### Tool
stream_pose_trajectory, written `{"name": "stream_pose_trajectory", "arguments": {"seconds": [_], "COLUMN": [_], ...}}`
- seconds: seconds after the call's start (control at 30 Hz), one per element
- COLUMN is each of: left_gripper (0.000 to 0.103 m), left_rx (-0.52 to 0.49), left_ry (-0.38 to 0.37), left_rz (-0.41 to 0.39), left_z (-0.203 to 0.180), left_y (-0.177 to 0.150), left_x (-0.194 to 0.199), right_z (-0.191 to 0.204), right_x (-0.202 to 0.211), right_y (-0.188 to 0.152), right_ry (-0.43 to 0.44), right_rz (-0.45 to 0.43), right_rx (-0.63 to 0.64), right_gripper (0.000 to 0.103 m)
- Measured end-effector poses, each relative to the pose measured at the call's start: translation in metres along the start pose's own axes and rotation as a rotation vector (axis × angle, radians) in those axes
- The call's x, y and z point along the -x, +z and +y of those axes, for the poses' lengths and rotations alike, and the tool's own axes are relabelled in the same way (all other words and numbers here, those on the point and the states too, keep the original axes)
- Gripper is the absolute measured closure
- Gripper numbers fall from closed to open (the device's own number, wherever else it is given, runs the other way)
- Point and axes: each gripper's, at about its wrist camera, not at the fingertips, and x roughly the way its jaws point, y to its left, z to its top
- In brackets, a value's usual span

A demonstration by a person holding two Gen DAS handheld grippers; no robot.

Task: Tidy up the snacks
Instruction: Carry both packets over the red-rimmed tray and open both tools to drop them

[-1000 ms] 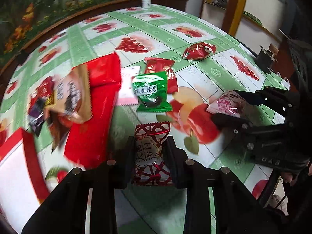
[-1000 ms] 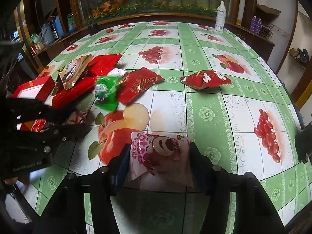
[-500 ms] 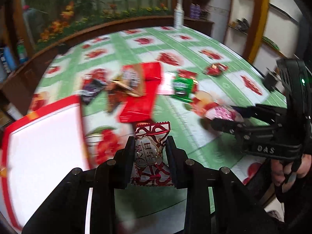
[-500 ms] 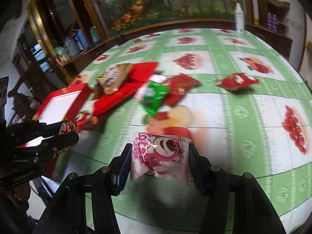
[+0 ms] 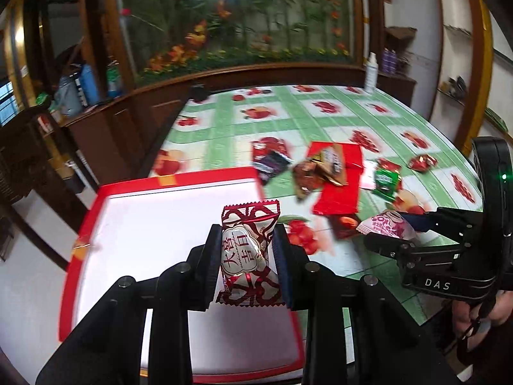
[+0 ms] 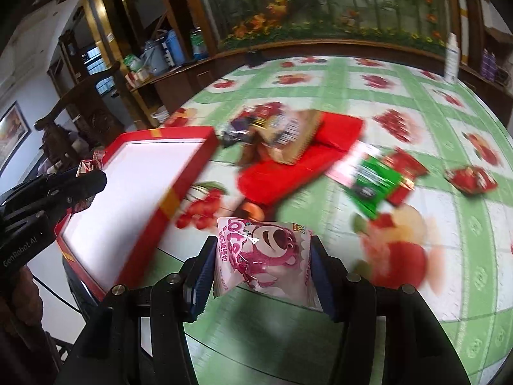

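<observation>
1. The left claw [image 5: 247, 258] is clenched on a red-and-white candy packet [image 5: 248, 250], its two pads pressing the packet's sides. The packet stands upright between them, above the white inside of the red-rimmed box [image 5: 179, 181].

2. The right claw [image 6: 261, 271] grasps a pink bear-print snack packet [image 6: 263, 256], pinched from both sides. That packet hangs over the green checked surface [image 6: 368, 83], just beside the box's near corner and not over its white floor.

3. In the left wrist view the right claw reaches in from the right edge with the pink packet at its tips, a hand [image 5: 481, 317] gripping its handle below.

4. The box sits at the surface's left end. As far as the left claw and its packet leave it in view, its white floor looks bare.

5. The remaining snacks lie in a loose pile mid-surface: a long red pouch [image 6: 298, 160] with a brown wrapper [image 6: 288, 138] lying over its far end, a dark purple packet [image 6: 239, 128] just left of those, a green packet [image 6: 372, 183] overlapping a red one [image 6: 404, 173], and one red packet [image 6: 471, 179] apart at the right.

6. Motion blur smears the pile, so the labels cannot be read and the exact overlaps are uncertain.

7. A white bottle [image 6: 451, 59] stands upright at the far edge of the surface.
</observation>
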Motion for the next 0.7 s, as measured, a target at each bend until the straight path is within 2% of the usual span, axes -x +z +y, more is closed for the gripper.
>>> {"name": "stream_pose_trajectory", "arguments": {"seconds": [0.3,0.7], "left_gripper": [0.074,0.074], "left_rx": [0.062,0.121], "left_ry": [0.085,0.177], "left_rz": [-0.02,-0.003], "left_z": [0.038,0.078], "left_y": [-0.005,-0.018], "left_x": [0.008,0.004], "right_z": [0.06,0.116], "right_x": [-0.019,-0.044], "right_y": [0.029,0.045], "right_ry": [0.044,0.095], "right_rz": [-0.027,-0.012], "right_rx": [0.11,0.211], "right_gripper": [0.047,0.046]}}
